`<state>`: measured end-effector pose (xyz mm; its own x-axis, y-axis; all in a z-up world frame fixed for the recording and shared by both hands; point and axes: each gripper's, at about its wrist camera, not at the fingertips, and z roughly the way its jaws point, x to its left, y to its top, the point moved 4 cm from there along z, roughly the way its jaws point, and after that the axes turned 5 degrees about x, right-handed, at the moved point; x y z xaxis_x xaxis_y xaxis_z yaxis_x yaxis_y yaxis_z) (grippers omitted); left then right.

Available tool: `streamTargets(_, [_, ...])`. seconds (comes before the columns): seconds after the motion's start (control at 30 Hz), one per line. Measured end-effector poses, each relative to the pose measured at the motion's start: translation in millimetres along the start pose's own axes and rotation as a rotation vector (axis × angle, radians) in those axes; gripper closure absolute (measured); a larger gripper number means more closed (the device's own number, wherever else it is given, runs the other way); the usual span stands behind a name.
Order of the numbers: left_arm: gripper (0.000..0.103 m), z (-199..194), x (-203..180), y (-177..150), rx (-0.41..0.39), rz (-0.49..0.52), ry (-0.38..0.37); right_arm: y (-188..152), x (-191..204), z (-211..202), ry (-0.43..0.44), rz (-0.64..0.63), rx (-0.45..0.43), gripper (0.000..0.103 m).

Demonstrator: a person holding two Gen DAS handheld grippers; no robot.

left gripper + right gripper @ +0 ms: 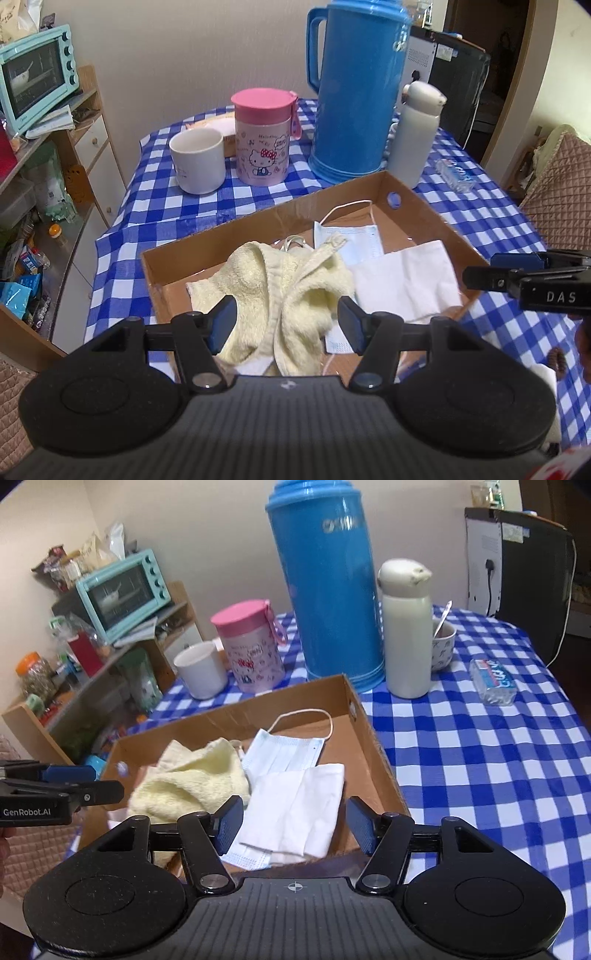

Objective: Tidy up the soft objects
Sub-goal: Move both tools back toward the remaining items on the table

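A shallow cardboard box (258, 225) (229, 716) lies on the blue checked tablecloth. In it are a crumpled pale yellow towel (266, 273) (192, 779), a light blue face mask (354, 240) (284, 753) and a folded white cloth (402, 280) (299, 805). My left gripper (287, 321) hangs open above the towel with nothing pinched. My right gripper (295, 823) hangs open above the white cloth, its pads apart from it. Each gripper also shows side-on in the other view: the right gripper (480, 277), the left gripper (110, 790).
Behind the box stand a tall blue thermos (354, 92), a white bottle (413, 136), a pink lidded cup (262, 140) and a white mug (197, 162). A bowl with a spoon (441, 646) and a small plastic pack (493, 681) lie to the right. A cluttered shelf with a teal oven (33, 74) stands left.
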<state>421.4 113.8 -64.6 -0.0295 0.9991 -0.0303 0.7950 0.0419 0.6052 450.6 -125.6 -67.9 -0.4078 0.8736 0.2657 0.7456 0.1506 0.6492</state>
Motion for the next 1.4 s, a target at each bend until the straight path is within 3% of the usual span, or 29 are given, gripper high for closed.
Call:
streamTargets(0.8, [0.045, -122, -31, -60, -0.06, -0.003, -0.006, -66, 10, -139, 0.027, 0.064, -0.05, 0.04])
streamTargets(1.4, [0.028, -163, -61, -111, -0.065, 0.01, -0.037, -133, 8, -191, -0.029, 0.071, -0.017, 0.04])
